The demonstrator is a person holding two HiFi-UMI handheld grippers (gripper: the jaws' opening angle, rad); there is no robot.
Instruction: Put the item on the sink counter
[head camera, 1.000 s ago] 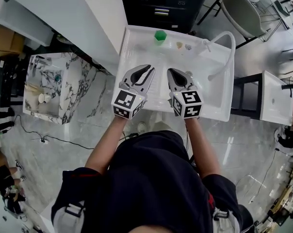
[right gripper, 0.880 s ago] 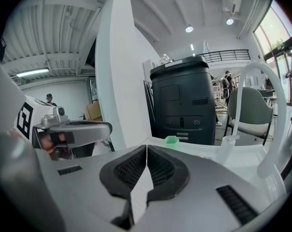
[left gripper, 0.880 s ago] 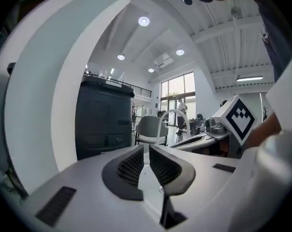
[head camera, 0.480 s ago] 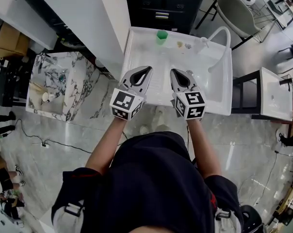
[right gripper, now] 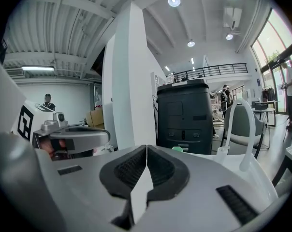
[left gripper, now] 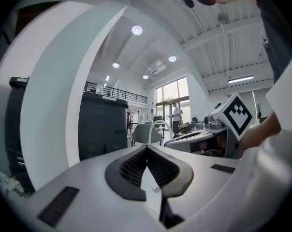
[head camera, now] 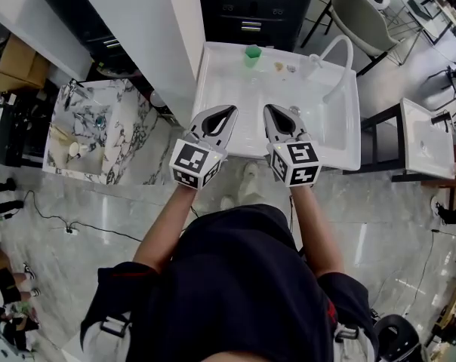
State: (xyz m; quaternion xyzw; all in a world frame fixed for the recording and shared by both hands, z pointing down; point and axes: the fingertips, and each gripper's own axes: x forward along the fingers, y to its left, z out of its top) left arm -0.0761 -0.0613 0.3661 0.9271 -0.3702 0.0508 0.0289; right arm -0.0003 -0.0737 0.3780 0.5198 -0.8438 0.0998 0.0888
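Observation:
The white sink counter (head camera: 222, 81) lies ahead of me, with a green cup (head camera: 251, 54) at its back edge and two small items (head camera: 285, 67) beside it. A white arched faucet (head camera: 336, 60) stands at the counter's right. My left gripper (head camera: 232, 110) and right gripper (head camera: 268, 109) hover side by side over the counter's front edge, both shut with nothing between the jaws. In the left gripper view the jaws (left gripper: 147, 148) meet at the tip. The right gripper view shows its jaws (right gripper: 146, 148) closed too, with the green cup (right gripper: 177, 149) and the faucet (right gripper: 246, 129) beyond.
A marble-patterned stand (head camera: 107, 130) with small things on it sits to the left. A white pillar (head camera: 149, 21) and a dark cabinet (head camera: 254, 6) rise behind the sink. Another white basin (head camera: 426, 149) and a chair (head camera: 364, 17) are at the right.
Both grippers have drawn back from over the basin to its front edge and risen a little, still side by side.

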